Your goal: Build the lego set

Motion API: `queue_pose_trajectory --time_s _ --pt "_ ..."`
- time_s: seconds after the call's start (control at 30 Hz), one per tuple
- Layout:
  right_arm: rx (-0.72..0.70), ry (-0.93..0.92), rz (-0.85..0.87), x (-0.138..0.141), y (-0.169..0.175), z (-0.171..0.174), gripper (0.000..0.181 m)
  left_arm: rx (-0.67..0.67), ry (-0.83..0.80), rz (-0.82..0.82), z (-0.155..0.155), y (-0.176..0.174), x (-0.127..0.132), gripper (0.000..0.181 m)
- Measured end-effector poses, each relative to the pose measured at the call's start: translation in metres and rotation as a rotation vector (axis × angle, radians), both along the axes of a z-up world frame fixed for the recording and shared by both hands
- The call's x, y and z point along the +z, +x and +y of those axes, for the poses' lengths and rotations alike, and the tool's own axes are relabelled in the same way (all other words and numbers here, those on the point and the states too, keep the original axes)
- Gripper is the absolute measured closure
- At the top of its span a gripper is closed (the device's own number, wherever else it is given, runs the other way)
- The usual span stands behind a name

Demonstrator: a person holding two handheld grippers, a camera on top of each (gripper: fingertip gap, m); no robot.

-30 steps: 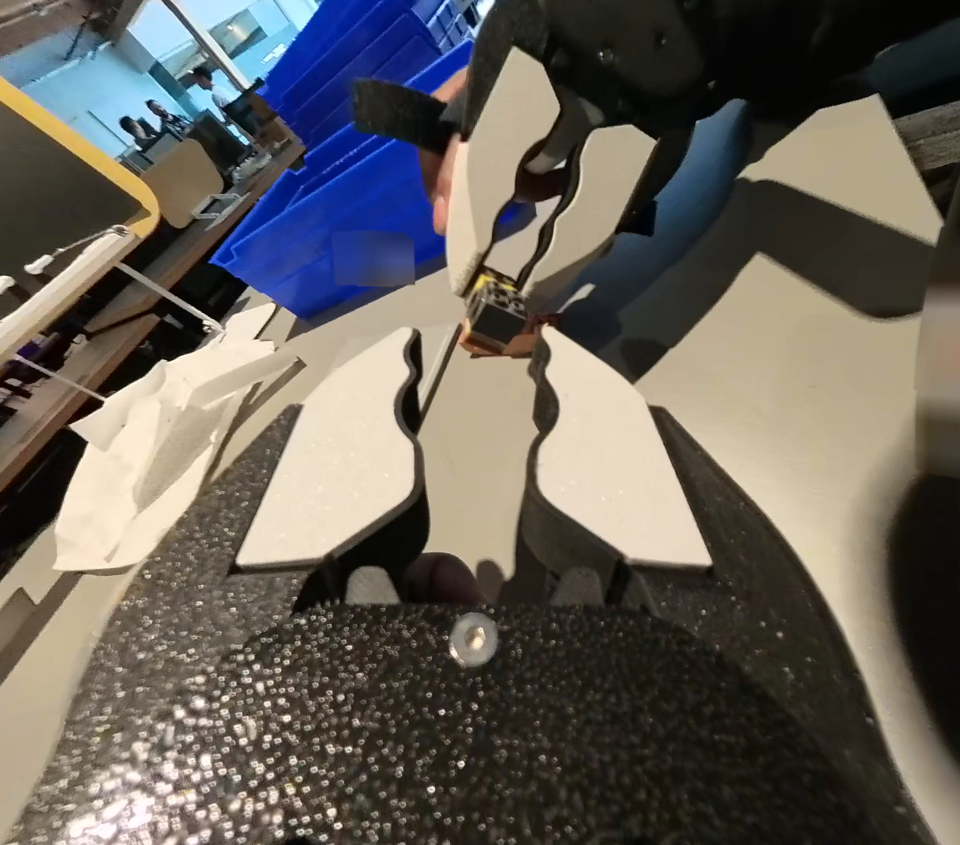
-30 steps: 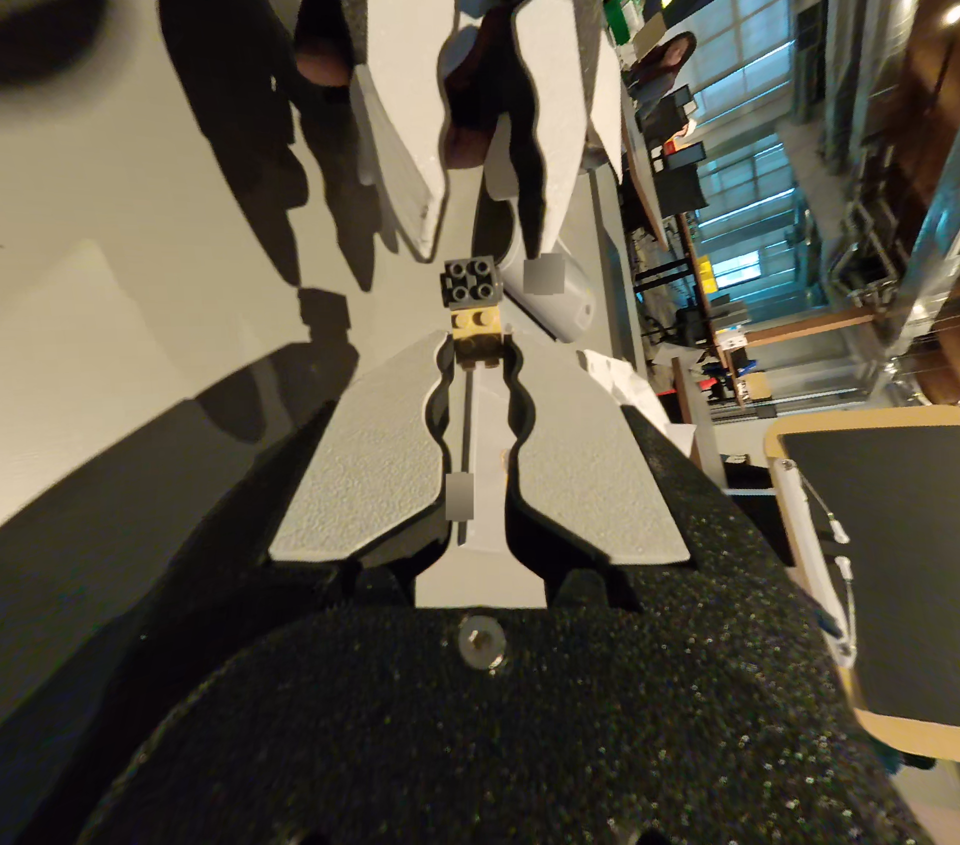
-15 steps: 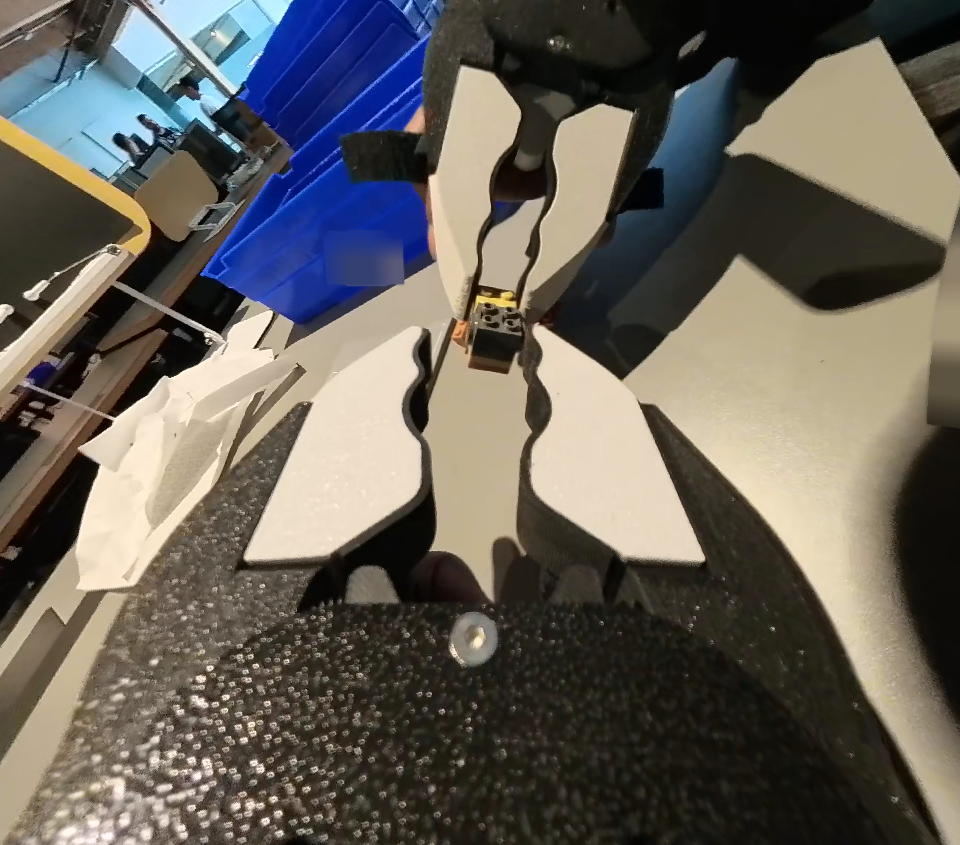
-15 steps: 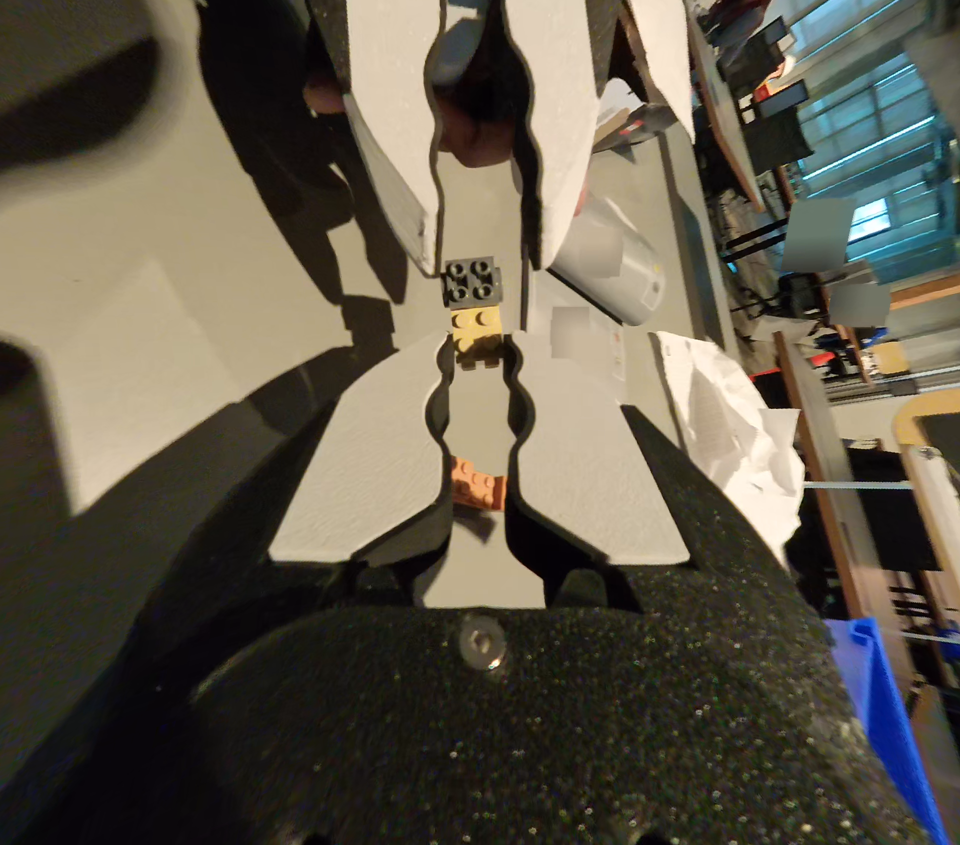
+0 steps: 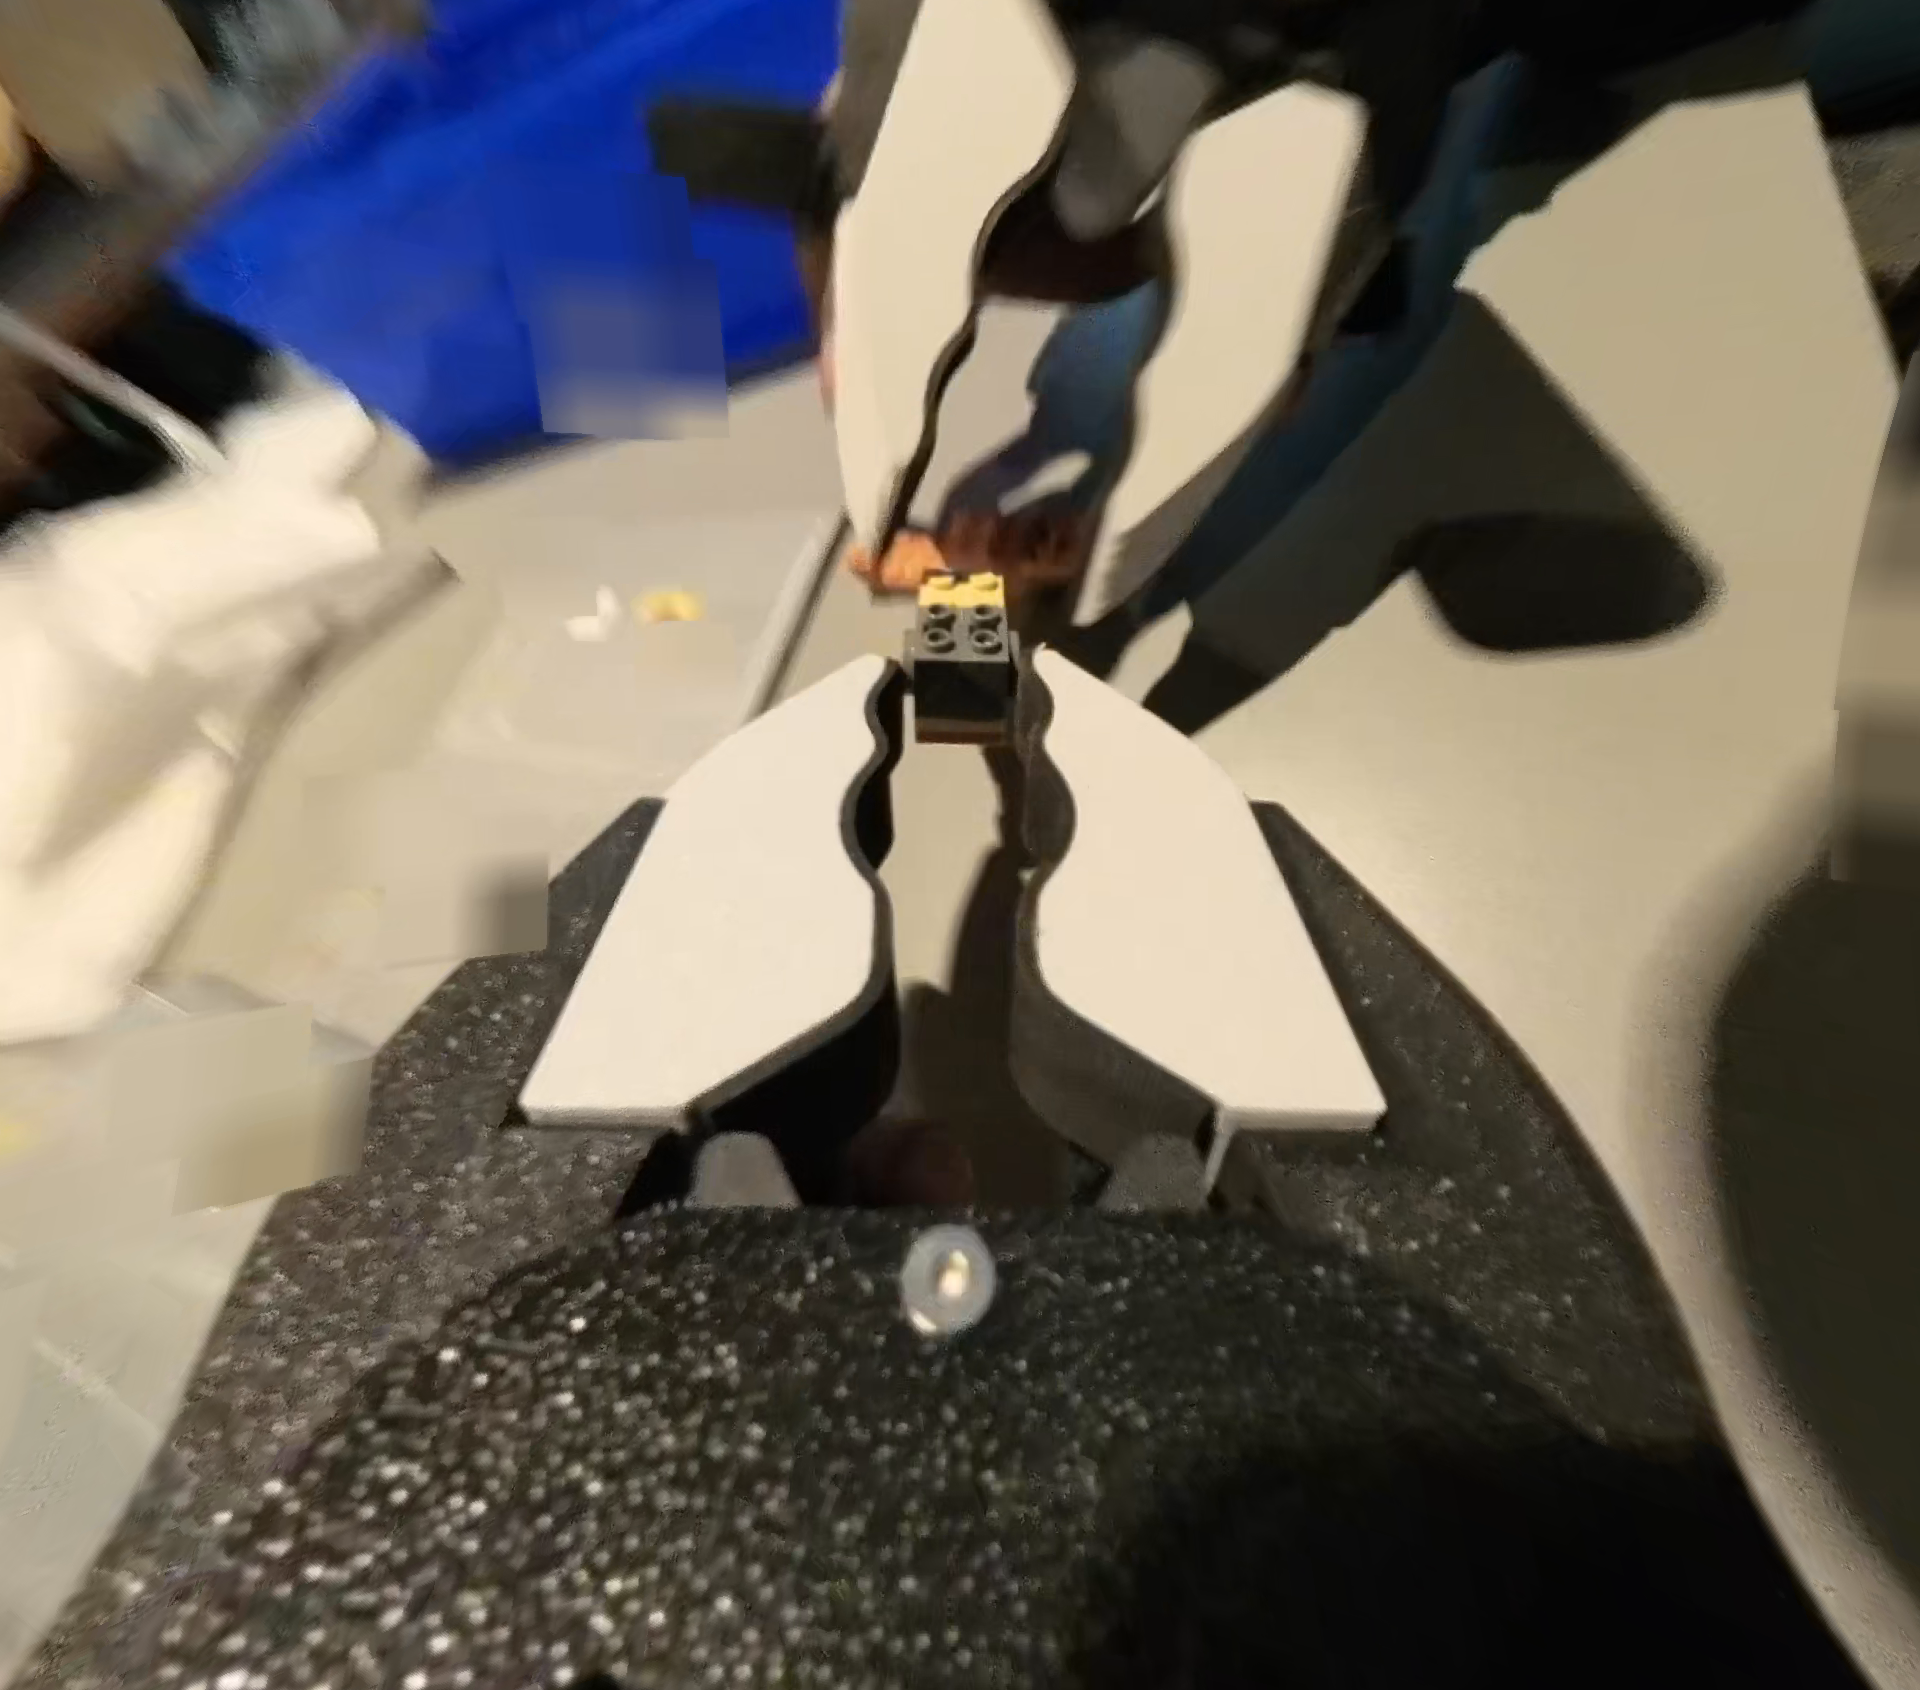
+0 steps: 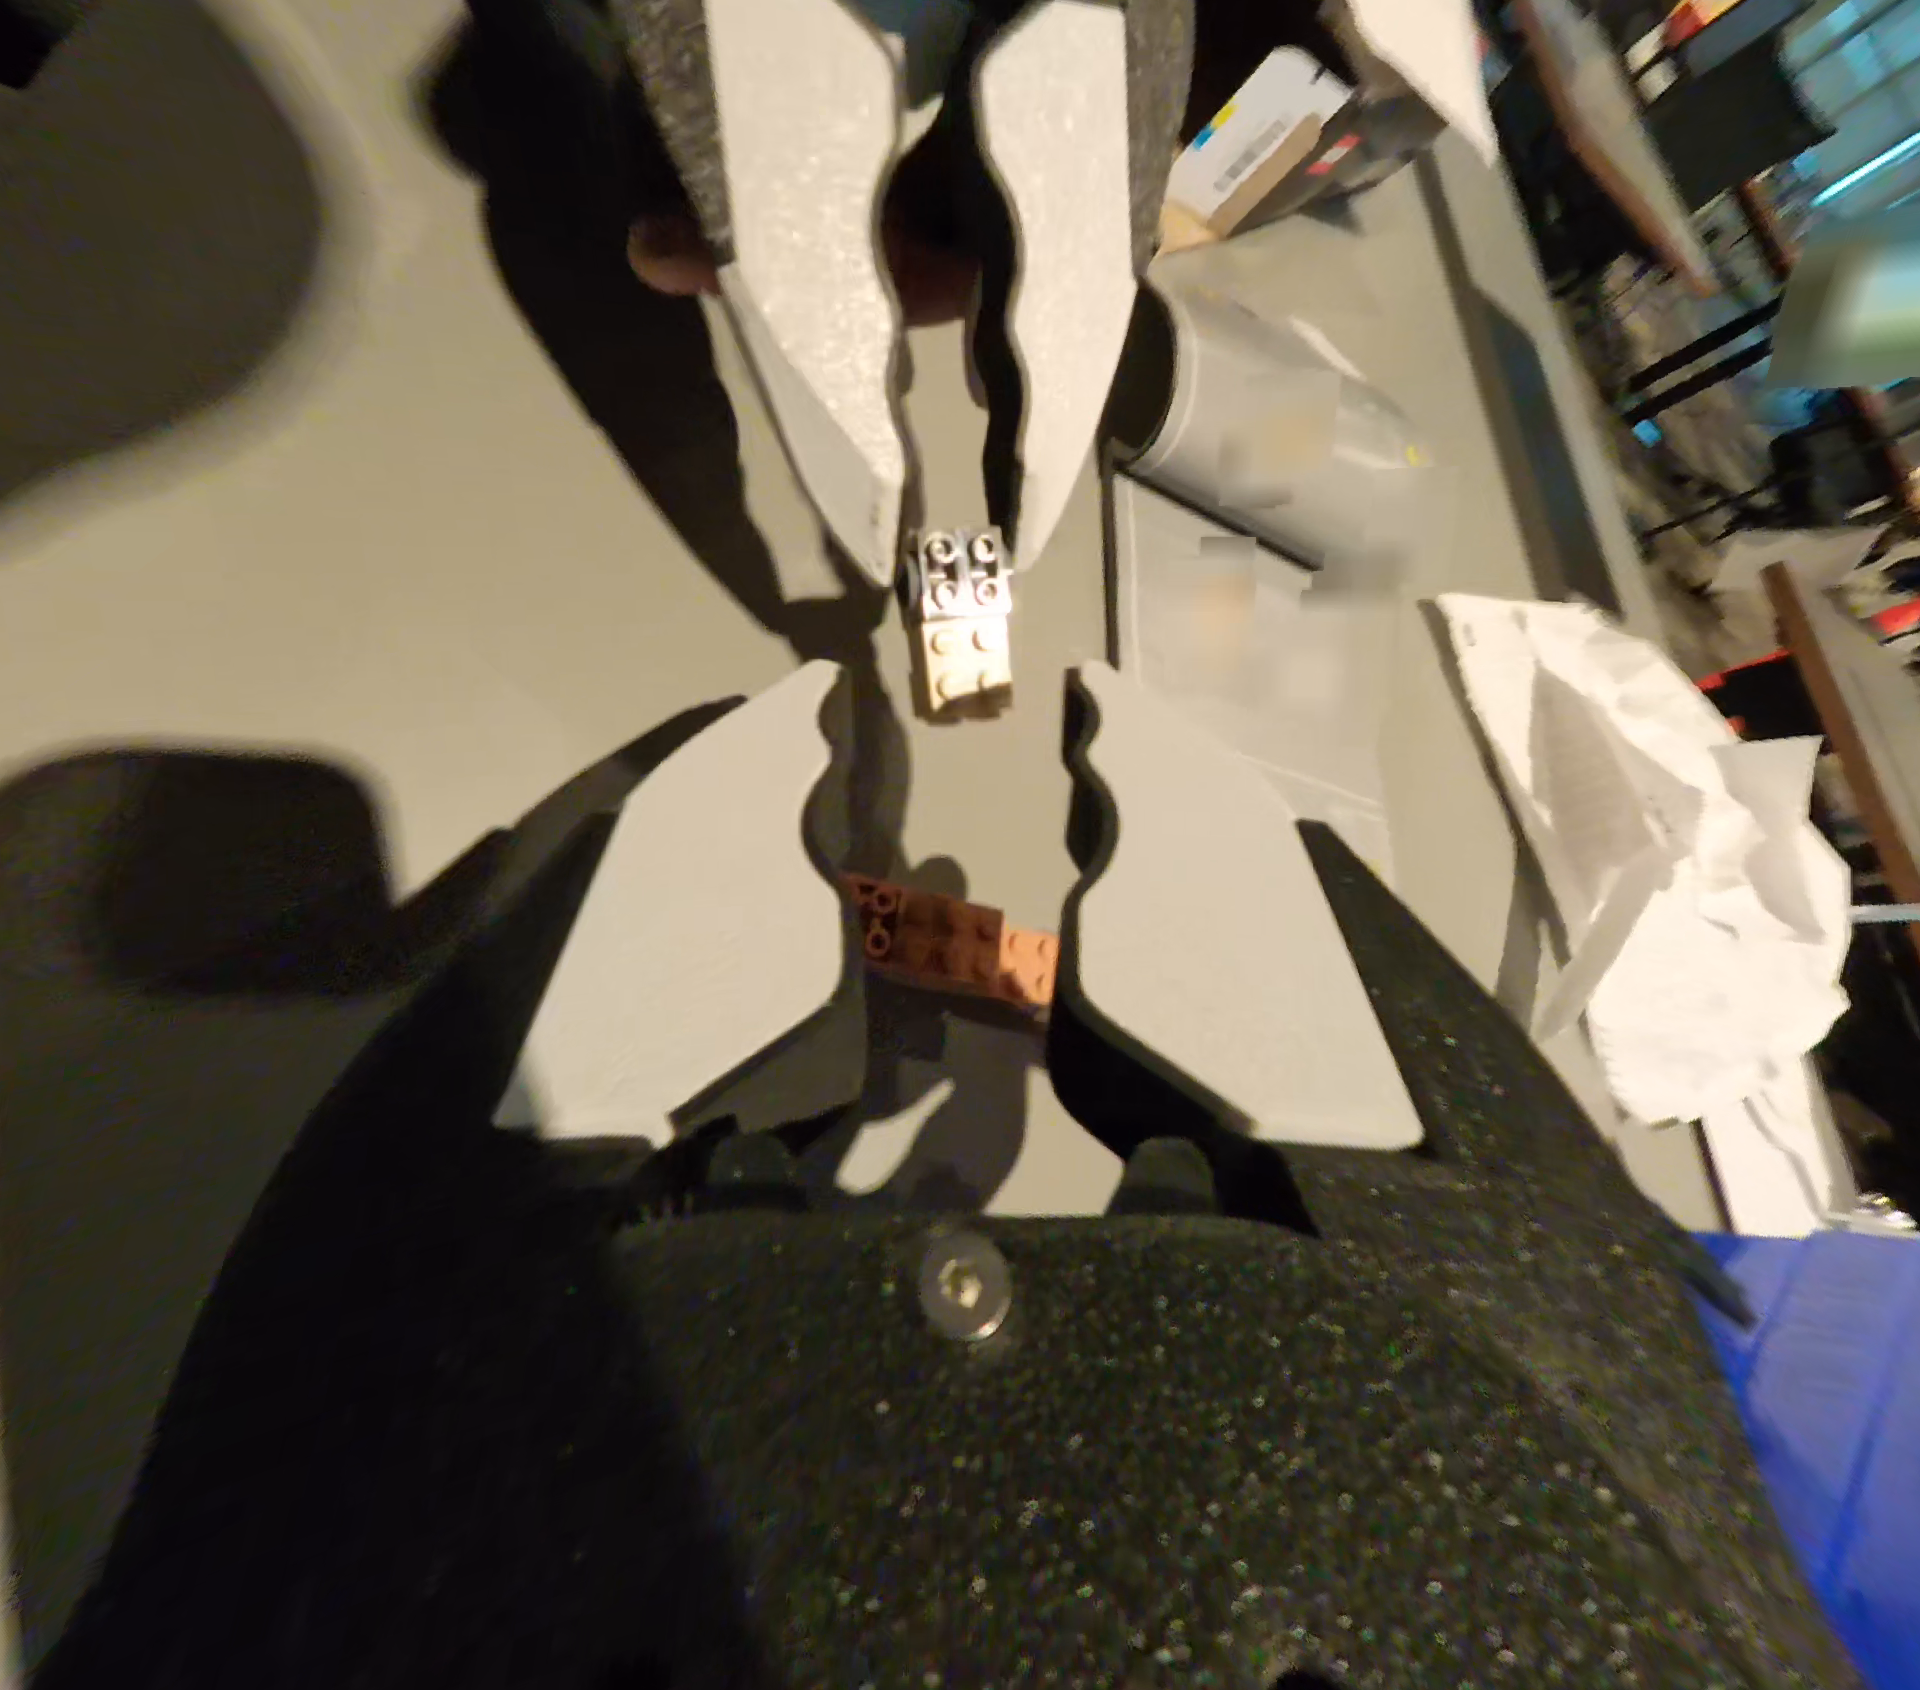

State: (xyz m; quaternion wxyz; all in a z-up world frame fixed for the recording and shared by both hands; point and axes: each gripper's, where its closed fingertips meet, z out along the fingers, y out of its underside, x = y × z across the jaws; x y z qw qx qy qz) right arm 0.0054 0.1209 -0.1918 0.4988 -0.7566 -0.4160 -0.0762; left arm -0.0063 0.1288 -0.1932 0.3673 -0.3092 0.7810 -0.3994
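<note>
Now R gripper (image 6: 951, 684) has let go of stack, fingers spread wide; 0.5 s ago it pinched tan end. My L gripper (image 5: 961, 684) stays clamped on lego stack (image 5: 963, 653), held off table (image 5: 1610, 435). Count: 2 grippers, 1 stack, 1 loose orange-brown brick (image 6: 961, 949) flat on table btwn R fingers. Stack: dark grey 2x2 on tan 2x2, studs showing. Both views motion-blurred. Crumpled white paper (image 6: 1662, 861) nearby.
</note>
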Motion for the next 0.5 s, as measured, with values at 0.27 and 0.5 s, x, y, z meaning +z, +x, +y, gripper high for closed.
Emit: queue_pose_trajectory --time_s 0.27,0.5 --pt "-0.054 -0.041 0.042 -0.005 0.011 -0.003 0.137 0.169 -0.316 0.379 0.021 -0.002 -0.025 0.161" --pt "-0.085 -0.032 0.043 -0.006 0.018 -0.003 0.138 0.201 -0.217 0.487 0.026 -0.009 -0.045 0.16"
